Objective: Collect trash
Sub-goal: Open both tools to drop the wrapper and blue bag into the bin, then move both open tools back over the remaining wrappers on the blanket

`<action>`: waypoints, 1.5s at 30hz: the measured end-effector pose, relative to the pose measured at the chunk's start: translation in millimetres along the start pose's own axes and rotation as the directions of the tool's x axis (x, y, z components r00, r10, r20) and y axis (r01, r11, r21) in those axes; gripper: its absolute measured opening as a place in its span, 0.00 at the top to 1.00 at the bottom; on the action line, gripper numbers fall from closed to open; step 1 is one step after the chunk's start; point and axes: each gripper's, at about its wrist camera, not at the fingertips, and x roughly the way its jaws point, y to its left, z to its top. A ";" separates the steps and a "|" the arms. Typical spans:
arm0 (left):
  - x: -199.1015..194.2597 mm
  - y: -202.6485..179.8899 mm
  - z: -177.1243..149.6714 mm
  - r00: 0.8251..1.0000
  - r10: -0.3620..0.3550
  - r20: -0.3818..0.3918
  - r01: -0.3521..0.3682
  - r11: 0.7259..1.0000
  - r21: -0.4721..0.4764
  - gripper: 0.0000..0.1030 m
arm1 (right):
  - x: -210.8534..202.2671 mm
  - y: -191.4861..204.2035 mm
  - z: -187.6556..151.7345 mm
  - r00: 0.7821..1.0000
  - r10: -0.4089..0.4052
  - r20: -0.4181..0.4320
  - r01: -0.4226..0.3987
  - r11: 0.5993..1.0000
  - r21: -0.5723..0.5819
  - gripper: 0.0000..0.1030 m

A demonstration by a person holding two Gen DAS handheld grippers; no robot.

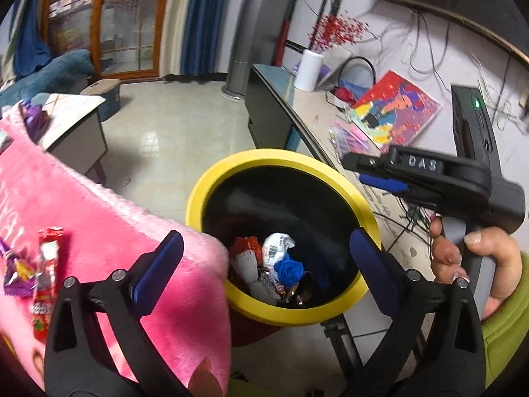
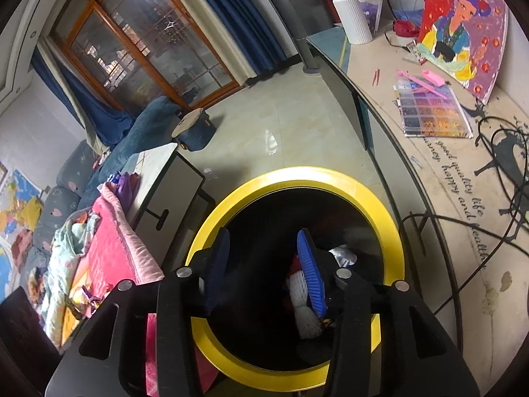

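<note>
My left tool (image 1: 264, 264) is spread wide with nothing between its blue pads, hanging over the yellow-rimmed trash bin (image 1: 231, 168). My right tool (image 2: 264, 264) sits directly above the bin's mouth, its pads parted and holding nothing. Down in the bin lie a crumpled white wrapper (image 1: 277, 246), a blue scrap (image 1: 291, 269) and a white foam net (image 1: 246, 261). On the pink blanket (image 1: 132, 231) beside the bin, a red snack wrapper (image 1: 44, 281) and a purple wrapper (image 1: 16, 274) wait just apart from each other.
</note>
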 end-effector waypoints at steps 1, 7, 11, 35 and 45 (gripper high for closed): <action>-4.1 3.0 -0.5 1.000 0.009 0.010 -0.009 1.000 -0.012 0.10 | -0.4 1.7 -0.3 1.000 -0.003 0.003 0.003 1.000 -0.006 0.57; -27.0 14.1 -4.1 0.995 0.077 0.060 -0.075 0.997 -0.034 0.10 | -5.7 21.5 -4.3 1.000 -0.015 0.024 0.017 0.997 -0.070 0.54; -44.1 23.3 -4.4 0.988 0.125 0.092 -0.121 0.992 -0.048 0.10 | -9.5 41.2 -11.1 1.000 0.005 0.023 -0.002 0.993 -0.119 0.54; -132.1 97.5 -26.3 0.900 0.374 0.224 -0.331 0.921 -0.207 0.10 | -23.4 173.0 -78.8 0.985 0.166 -0.057 -0.173 0.871 -0.460 0.51; -156.2 124.4 -36.4 0.871 0.431 0.236 -0.366 0.890 -0.273 0.10 | -21.9 201.9 -102.5 0.980 0.178 -0.093 -0.200 0.819 -0.538 0.48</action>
